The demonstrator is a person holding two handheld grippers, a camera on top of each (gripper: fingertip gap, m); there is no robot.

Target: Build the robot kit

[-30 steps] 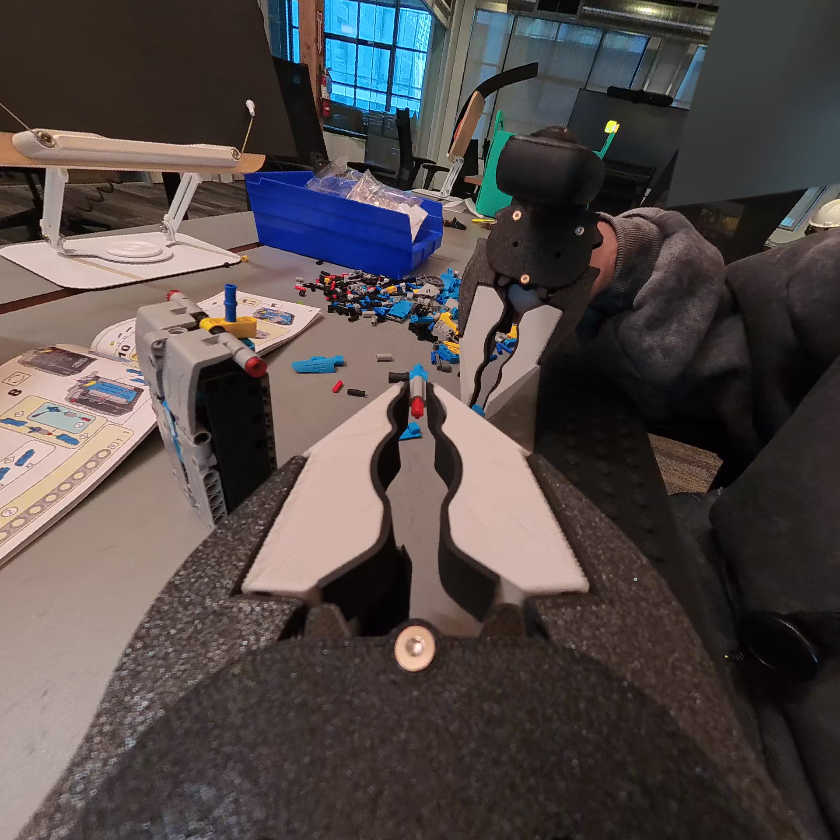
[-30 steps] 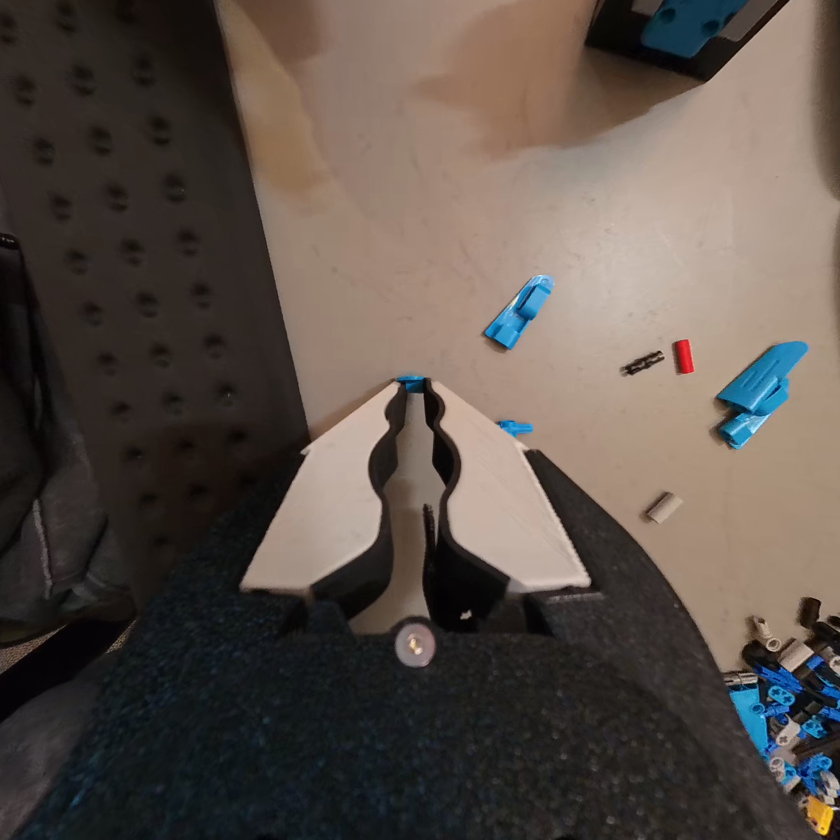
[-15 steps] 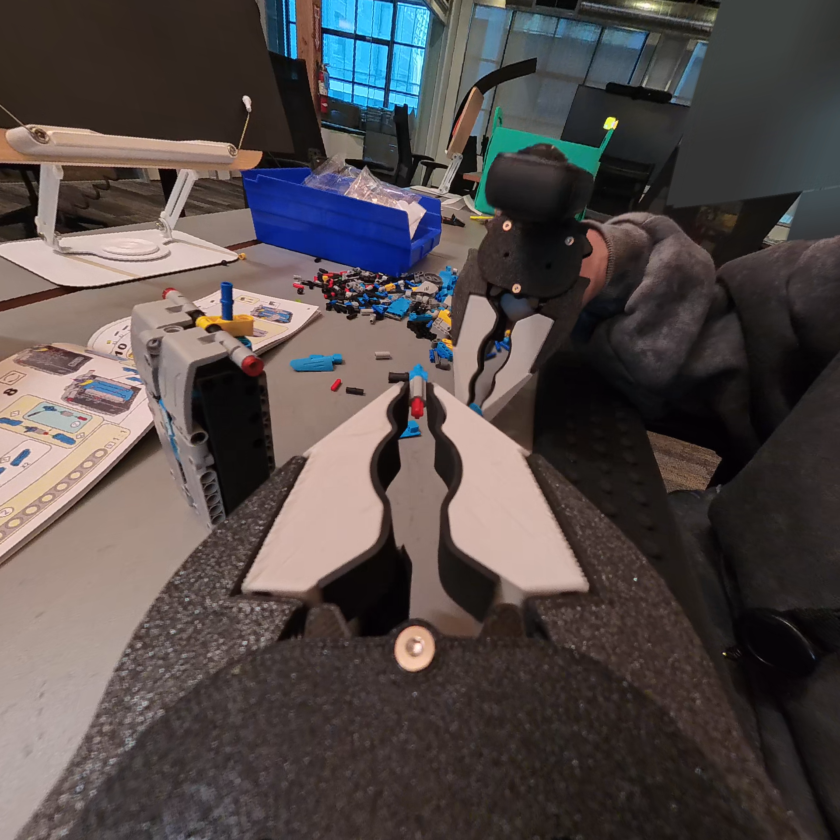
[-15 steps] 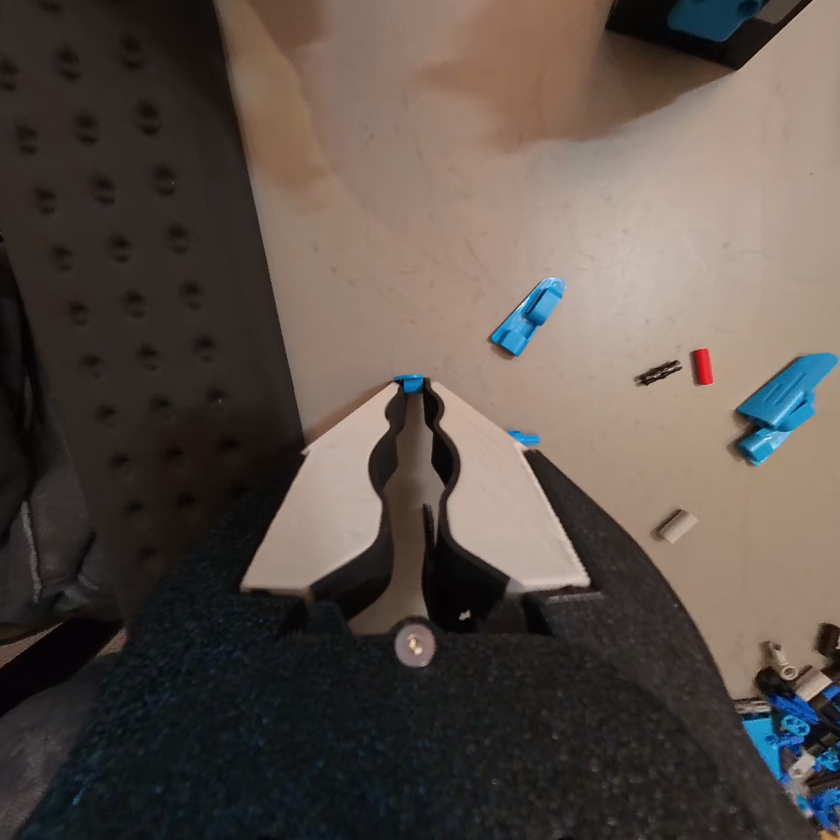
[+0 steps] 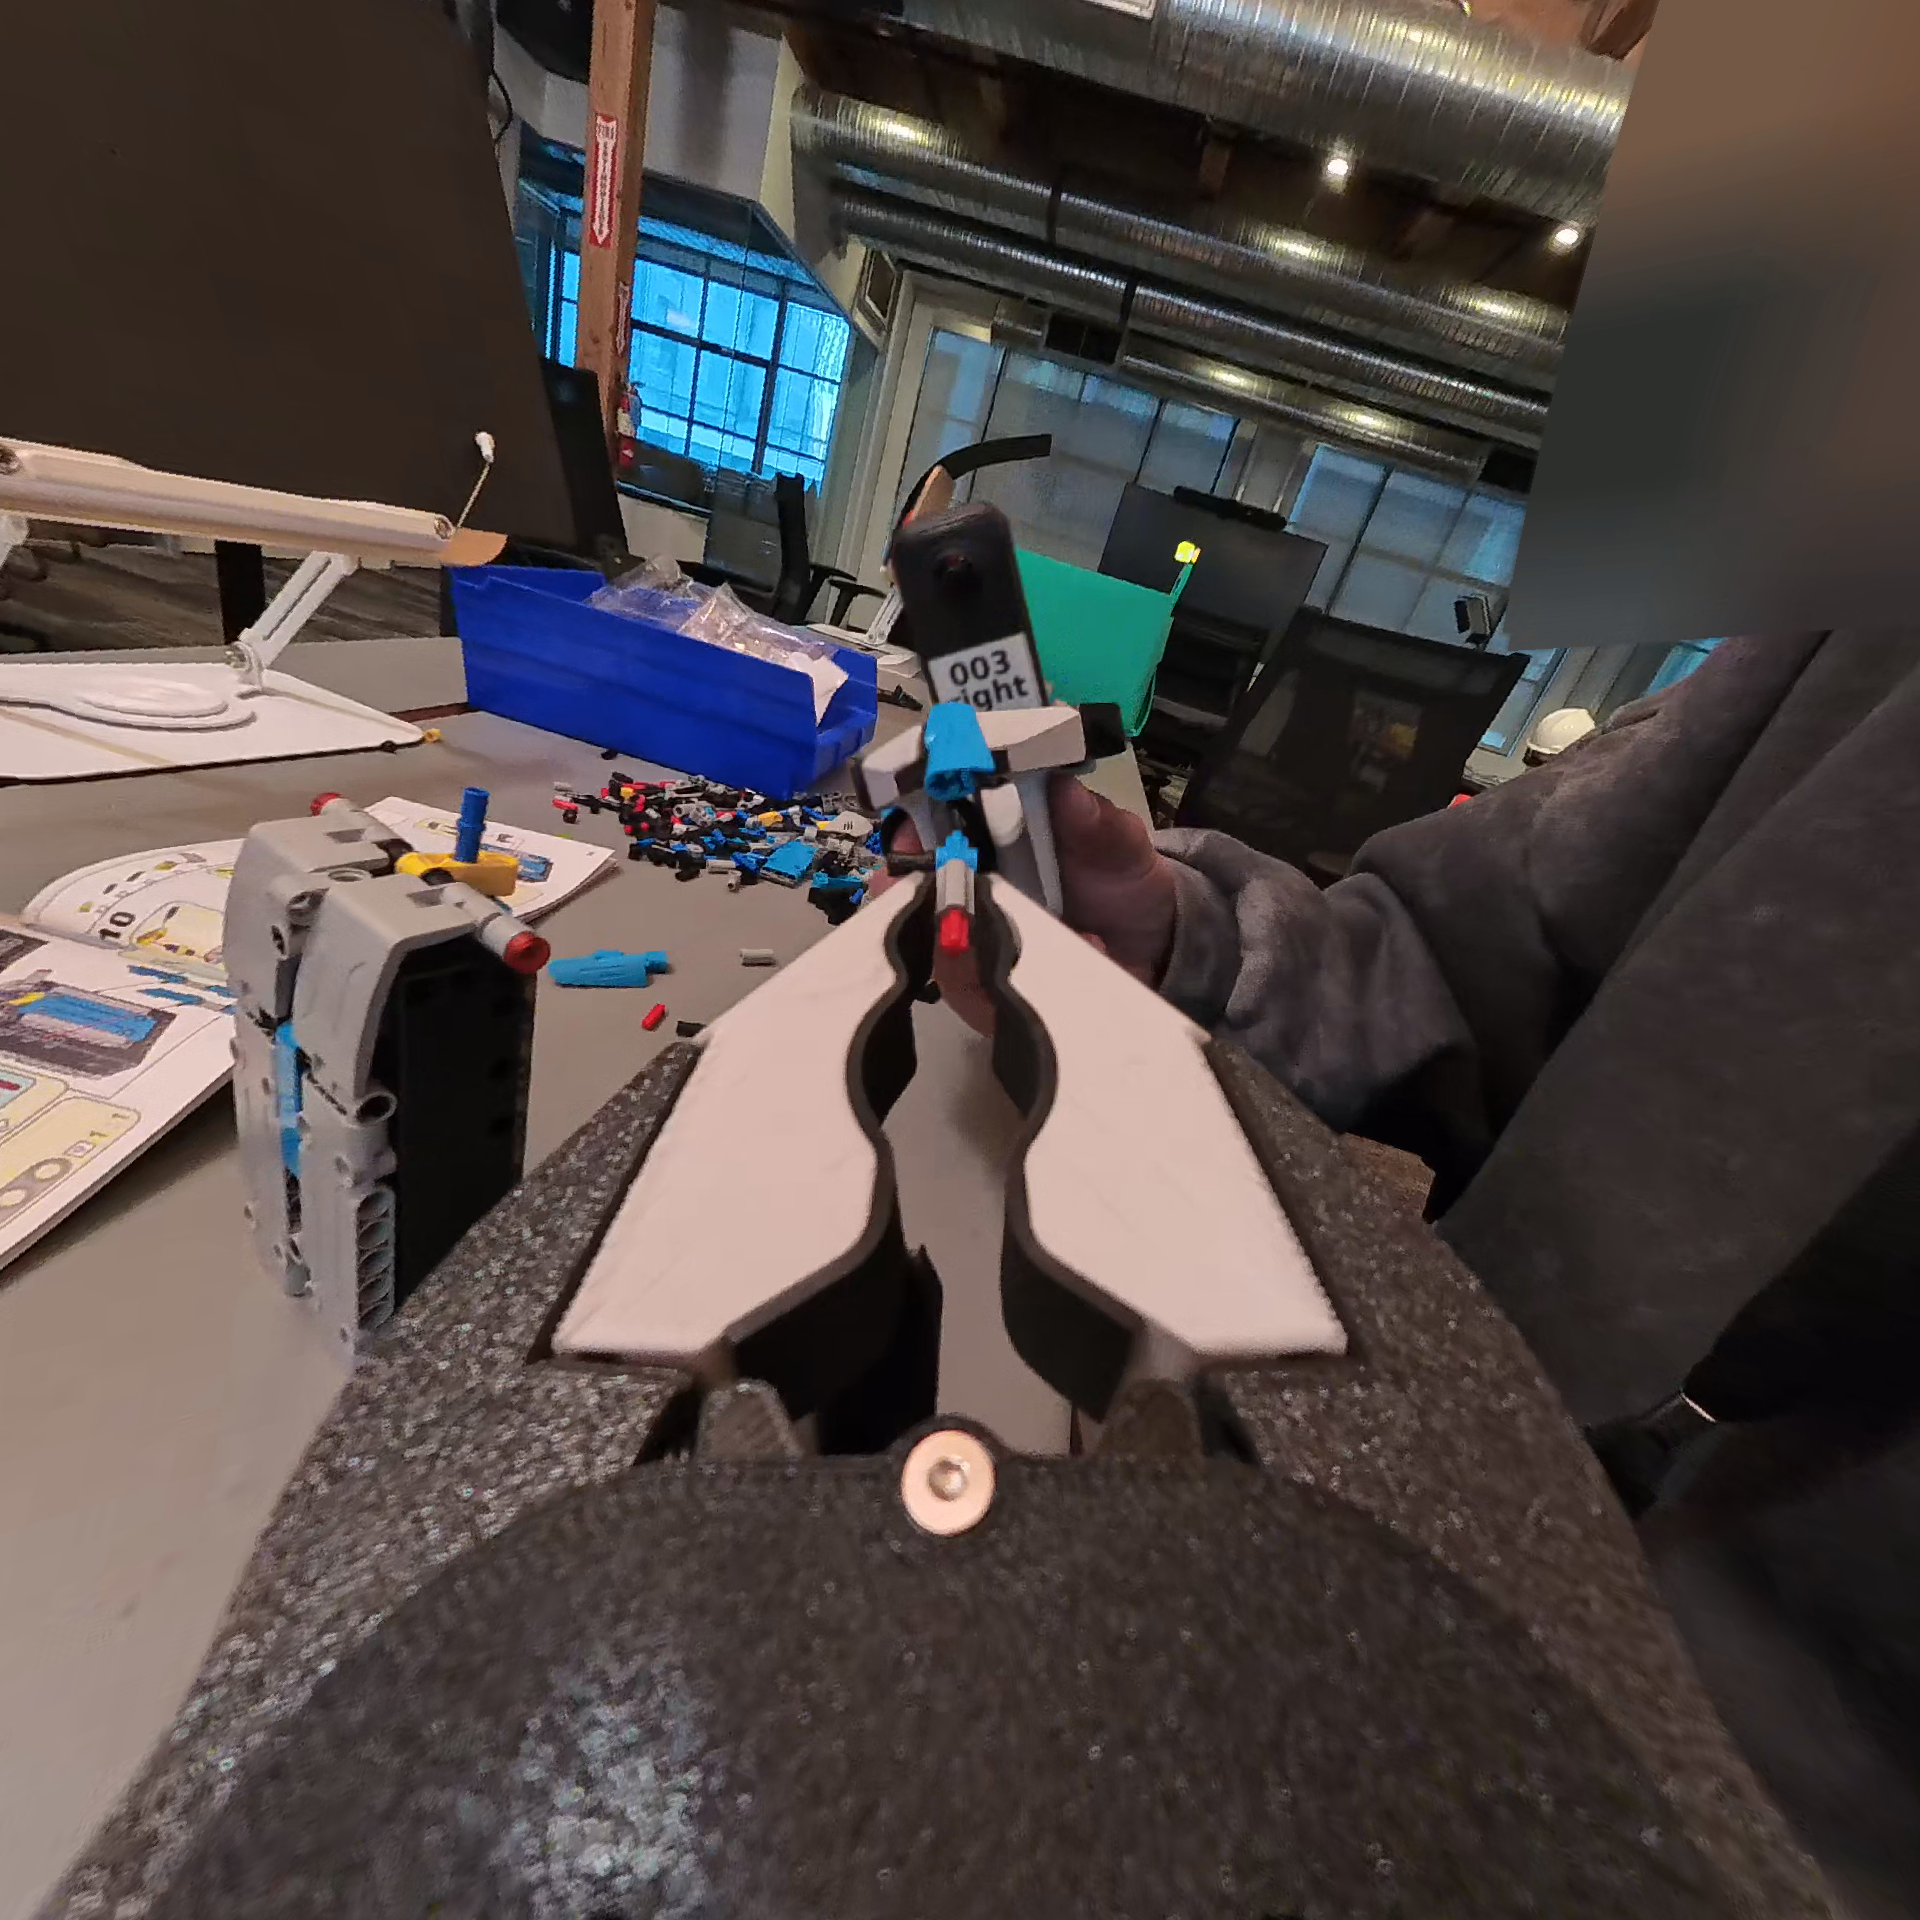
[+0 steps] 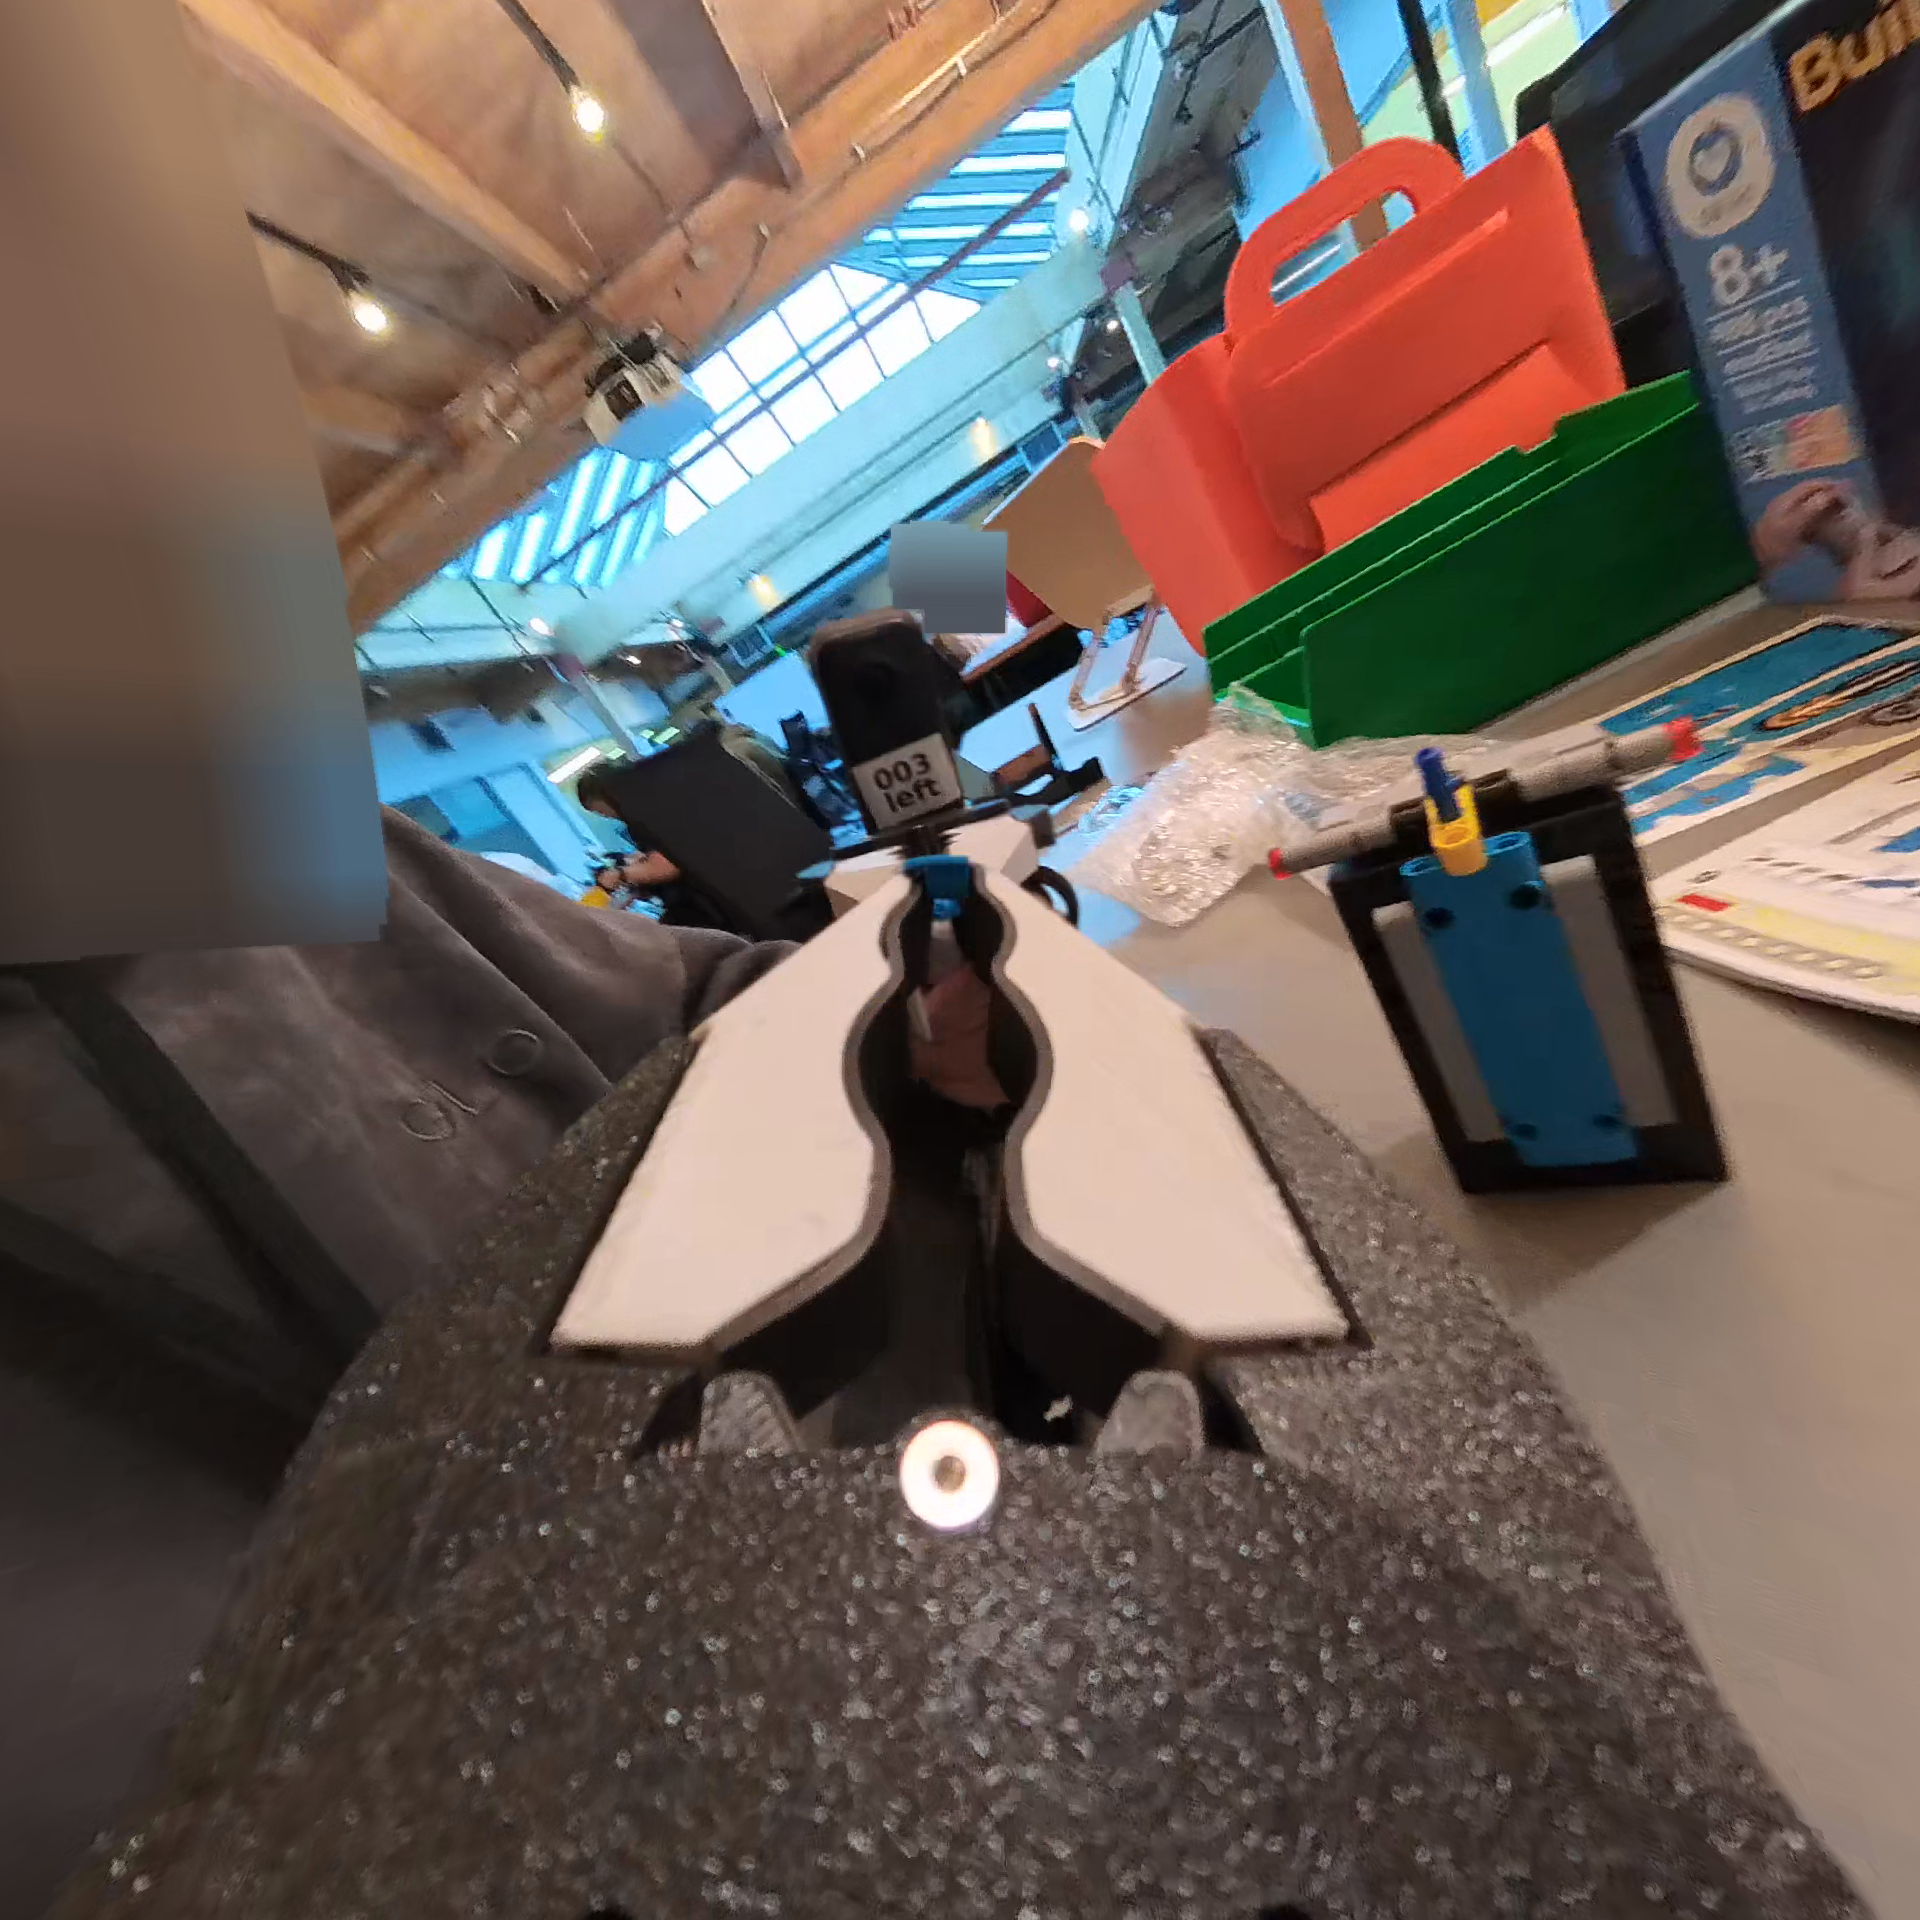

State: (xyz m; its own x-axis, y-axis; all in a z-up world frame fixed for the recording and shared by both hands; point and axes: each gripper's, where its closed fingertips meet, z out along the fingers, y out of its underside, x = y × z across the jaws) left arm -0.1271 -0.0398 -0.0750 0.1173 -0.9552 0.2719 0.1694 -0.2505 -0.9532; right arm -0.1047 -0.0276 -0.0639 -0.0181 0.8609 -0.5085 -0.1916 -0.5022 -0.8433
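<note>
My left gripper (image 5: 948, 881) is shut on a small grey axle piece (image 5: 953, 916) with a red end, a blue connector and a black cross pin, held above the table. My right gripper (image 6: 940, 883) is shut on a small blue piece (image 6: 943, 878). The two grippers point tip to tip, almost touching. In the left wrist view the right gripper (image 5: 971, 774) holds its blue piece (image 5: 951, 753) just above my axle piece. In the right wrist view the left gripper (image 6: 930, 847) sits right behind the blue piece. A grey, black and blue brick model (image 5: 364, 1039) stands upright to the left.
An open instruction booklet (image 5: 94, 1039), a pile of loose pieces (image 5: 727, 821) and a blue bin (image 5: 665, 675) lie beyond. The model (image 6: 1507, 987) also shows in the right wrist view, with plastic bags (image 6: 1195, 821), a green tray (image 6: 1507, 582) and an orange case (image 6: 1351, 343) behind. A person's sleeve (image 5: 1403, 935) is at right. Both grippers' tips are close together, under 4 cm apart.
My right gripper has lifted off the table with the blue piece and turned from pointing down to facing the left gripper. The left gripper has tilted up with its axle piece.
</note>
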